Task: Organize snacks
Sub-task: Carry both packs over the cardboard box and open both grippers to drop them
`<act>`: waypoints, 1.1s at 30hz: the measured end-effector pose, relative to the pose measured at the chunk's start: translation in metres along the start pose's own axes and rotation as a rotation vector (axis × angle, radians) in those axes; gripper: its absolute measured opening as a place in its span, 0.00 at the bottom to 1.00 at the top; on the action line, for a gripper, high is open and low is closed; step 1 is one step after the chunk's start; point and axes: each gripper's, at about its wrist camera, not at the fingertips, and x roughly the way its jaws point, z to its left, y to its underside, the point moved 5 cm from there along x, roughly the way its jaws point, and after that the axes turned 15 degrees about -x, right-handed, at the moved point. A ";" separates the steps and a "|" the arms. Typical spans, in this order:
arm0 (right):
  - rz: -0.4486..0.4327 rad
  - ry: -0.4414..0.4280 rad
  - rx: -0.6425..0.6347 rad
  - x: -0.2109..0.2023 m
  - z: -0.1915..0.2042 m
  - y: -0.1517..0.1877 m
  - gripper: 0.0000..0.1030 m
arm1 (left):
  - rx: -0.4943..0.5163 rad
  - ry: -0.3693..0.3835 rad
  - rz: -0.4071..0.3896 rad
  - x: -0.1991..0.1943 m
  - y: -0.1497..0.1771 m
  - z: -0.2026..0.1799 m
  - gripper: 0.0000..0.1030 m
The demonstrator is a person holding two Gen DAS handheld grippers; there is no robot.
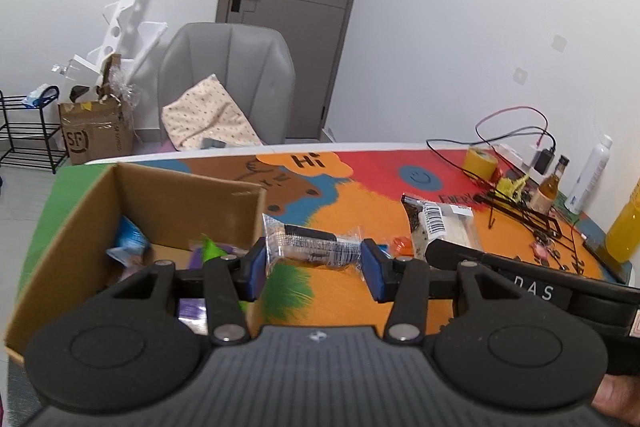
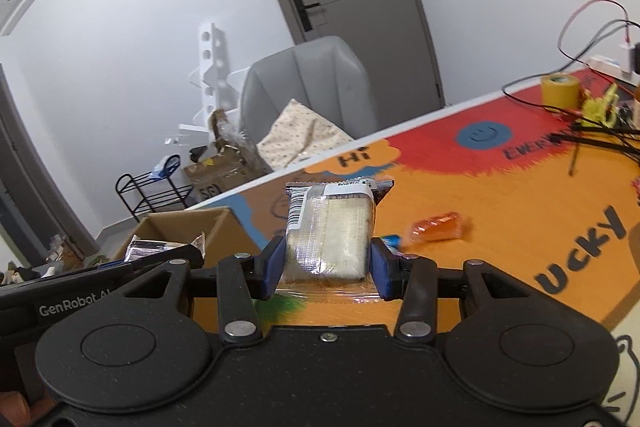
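My left gripper (image 1: 314, 263) is shut on a clear-wrapped dark snack bar (image 1: 316, 247), held crosswise just right of the open cardboard box (image 1: 192, 203). The box holds several snacks, among them a blue packet (image 1: 130, 245) and a purple one (image 1: 192, 311). My right gripper (image 2: 328, 267) is shut on a clear-wrapped cracker pack (image 2: 332, 227) with a barcode label, held above the orange mat. The same pack shows in the left wrist view (image 1: 440, 227). An orange candy (image 2: 438, 227) lies on the mat right of it. The box shows at left in the right wrist view (image 2: 224, 231).
At the table's far right are a yellow tape roll (image 1: 480, 163), black and red cables (image 1: 512, 131), a small brown bottle (image 1: 550, 187), a white spray can (image 1: 588, 175), a yellow bottle (image 1: 626, 227) and a black wire rack (image 1: 528, 215). A grey chair (image 1: 228, 83) stands behind the table.
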 end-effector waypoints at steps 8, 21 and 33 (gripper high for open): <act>-0.013 -0.040 -0.033 0.007 0.028 -0.012 0.41 | -0.033 -0.026 -0.037 -0.014 -0.017 0.027 0.46; -0.006 -0.099 -0.078 0.025 0.068 -0.023 0.41 | -0.097 -0.092 -0.075 -0.020 -0.043 0.077 0.46; 0.016 -0.161 -0.112 0.042 0.103 -0.035 0.42 | -0.140 -0.135 -0.045 -0.020 -0.050 0.107 0.53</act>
